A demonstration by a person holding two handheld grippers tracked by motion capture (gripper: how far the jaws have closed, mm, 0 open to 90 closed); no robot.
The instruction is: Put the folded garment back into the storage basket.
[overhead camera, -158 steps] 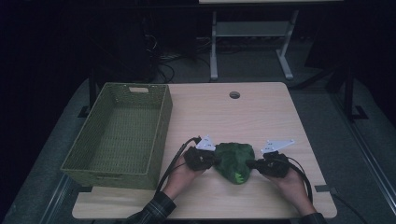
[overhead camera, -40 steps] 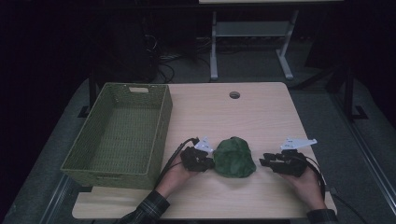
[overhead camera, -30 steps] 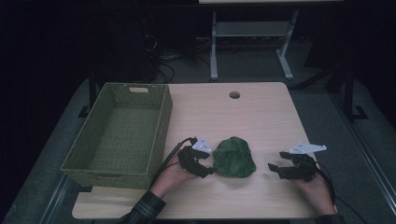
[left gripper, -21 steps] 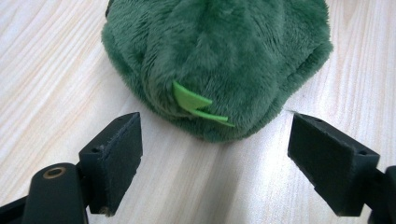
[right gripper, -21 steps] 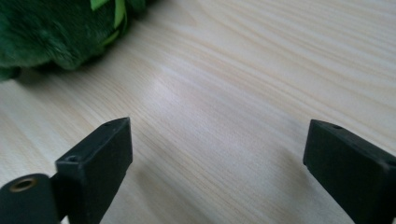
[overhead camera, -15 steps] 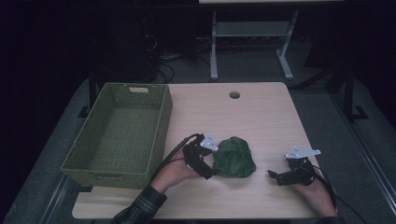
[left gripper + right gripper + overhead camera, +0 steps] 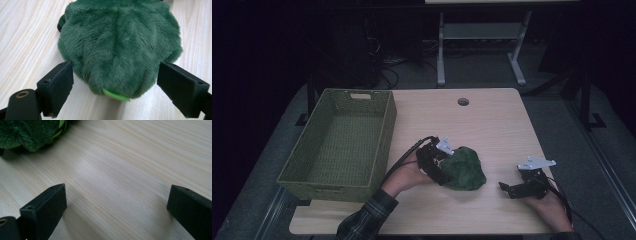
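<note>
Dim room, pale wood table (image 7: 492, 125), green basket (image 7: 342, 145) on its left side with nothing in it. Green plush (image 7: 464, 167) lies on the table just right of the basket, nearer my edge.

Changes: a few seconds ago both my tongs were at the plush, one each side. Since then the right gripper (image 7: 512, 190) has backed off toward the table's right corner and now sits well apart from the toy, jaws spread over bare wood. Left gripper (image 7: 115, 82) has just been opening: jaws wide, plush between them. Near the left pad (image 7: 60, 82) the fur sits close, maybe brushing; the right pad stands clear. So released, not clamped.

My read: two-handed hold is over, left is lining up for a solo grab. Basket looks like the destination; nothing moved there yet.
</note>
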